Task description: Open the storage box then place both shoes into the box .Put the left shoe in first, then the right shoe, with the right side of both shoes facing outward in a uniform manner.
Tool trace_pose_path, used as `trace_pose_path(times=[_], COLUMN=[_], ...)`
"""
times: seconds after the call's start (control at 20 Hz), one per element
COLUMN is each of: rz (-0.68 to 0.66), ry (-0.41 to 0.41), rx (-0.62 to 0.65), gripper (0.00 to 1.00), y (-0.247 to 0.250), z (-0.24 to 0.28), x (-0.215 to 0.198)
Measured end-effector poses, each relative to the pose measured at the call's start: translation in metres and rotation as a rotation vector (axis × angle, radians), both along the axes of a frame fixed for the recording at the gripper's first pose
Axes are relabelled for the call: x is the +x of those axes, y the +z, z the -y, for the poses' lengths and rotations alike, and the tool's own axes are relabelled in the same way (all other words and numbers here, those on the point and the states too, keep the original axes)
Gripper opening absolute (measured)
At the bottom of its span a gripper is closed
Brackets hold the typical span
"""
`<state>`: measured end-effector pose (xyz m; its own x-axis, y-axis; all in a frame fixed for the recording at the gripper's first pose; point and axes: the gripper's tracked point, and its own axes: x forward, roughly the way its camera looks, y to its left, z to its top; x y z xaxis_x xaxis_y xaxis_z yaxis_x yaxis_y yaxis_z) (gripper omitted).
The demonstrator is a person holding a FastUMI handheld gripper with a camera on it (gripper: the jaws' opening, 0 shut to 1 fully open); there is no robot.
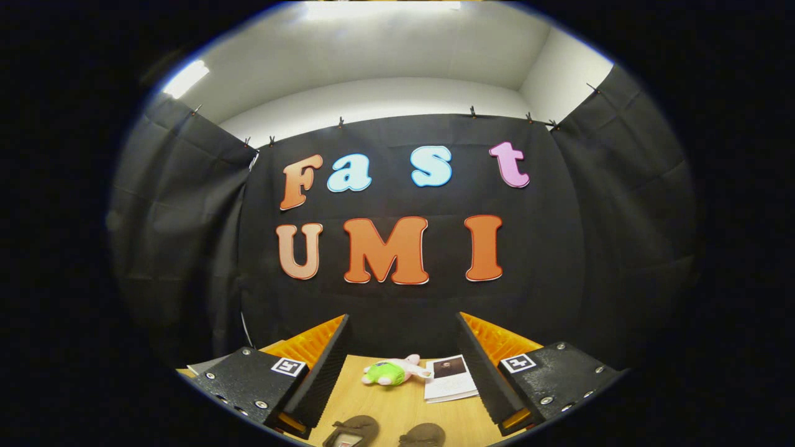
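1. Gripper view: two dark shoes lie on the wooden table (397, 403), close to the camera, between the fingers. The left-hand shoe (355, 429) sits at about 7 o'clock from the table's middle, the right-hand shoe (423, 434) at about 5 o'clock, a small gap between them.
2. Both are only partly seen, so which way each shoe faces cannot be told.
3. The gripper (402, 366) is spread wide with nothing held; its fingers flank the shoes without touching them.
4. Beyond the shoes, toward 12 o'clock, a small plush toy (394, 371) in green and pink lies on the table.
5. Just beside the toy, at 3 o'clock from it, lies a white leaflet (449, 379) with a dark picture.
6. Behind everything hangs the booth's black cloth wall (559, 248).
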<state>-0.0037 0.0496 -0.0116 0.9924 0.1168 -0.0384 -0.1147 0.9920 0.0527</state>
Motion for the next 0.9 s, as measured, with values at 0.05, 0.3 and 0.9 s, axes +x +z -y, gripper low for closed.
trace_pose_path(times=[0.05,0.3,0.9], rz=[-0.009,-0.058,-0.423], ry=[0.018,0.132,0.511], rx=[0.004,0.024,0.211], gripper=[0.98,0.98,0.99], y=[-0.004,-0.028,-0.16], z=[-0.007,-0.049,-0.184], x=[0.001,0.0,-0.021])
